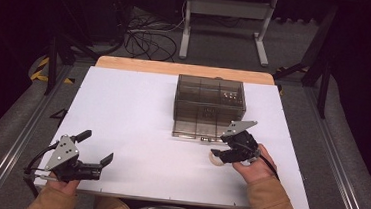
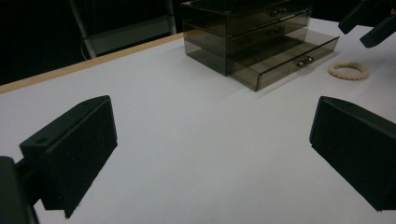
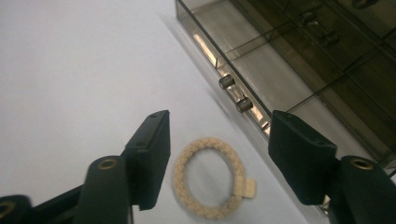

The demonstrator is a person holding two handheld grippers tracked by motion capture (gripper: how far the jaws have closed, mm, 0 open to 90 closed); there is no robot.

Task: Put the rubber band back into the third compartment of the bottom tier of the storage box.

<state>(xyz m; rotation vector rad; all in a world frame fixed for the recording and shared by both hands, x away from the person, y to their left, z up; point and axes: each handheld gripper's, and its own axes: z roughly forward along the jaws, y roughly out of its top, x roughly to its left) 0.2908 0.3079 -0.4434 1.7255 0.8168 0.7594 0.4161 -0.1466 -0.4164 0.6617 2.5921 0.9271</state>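
Near the open drawer (image 3: pixel 261 70), the right hand-held gripper (image 3: pixel 217 154) hangs wide apart over a soft, light braided ring (image 3: pixel 205 179); pinch its rim. Left hand-held gripper (image 2: pixel 210 154) waits apart.

table (image 1: pixel 137 116): white top, tan wood far edge. drawer box (image 1: pixel 209 106): smoky translucent brown. braided ring (image 3: pixel 208 177): cream. gripper pads (image 2: pixel 79 149): black. sleeves (image 1: pixel 271 204): tan.

Table (image 1: pixel 138 111): bears everything.
Drawer box (image 1: pixel 209 106): far centre-right, bottom drawer (image 2: pixel 285 58) pulled out toward the person.
Ring (image 3: pixel 210 177): on the table, just before that drawer.
Right gripper (image 1: pixel 222 155): over the ring.
Left gripper (image 1: pixel 94 152): near-left, well apart.
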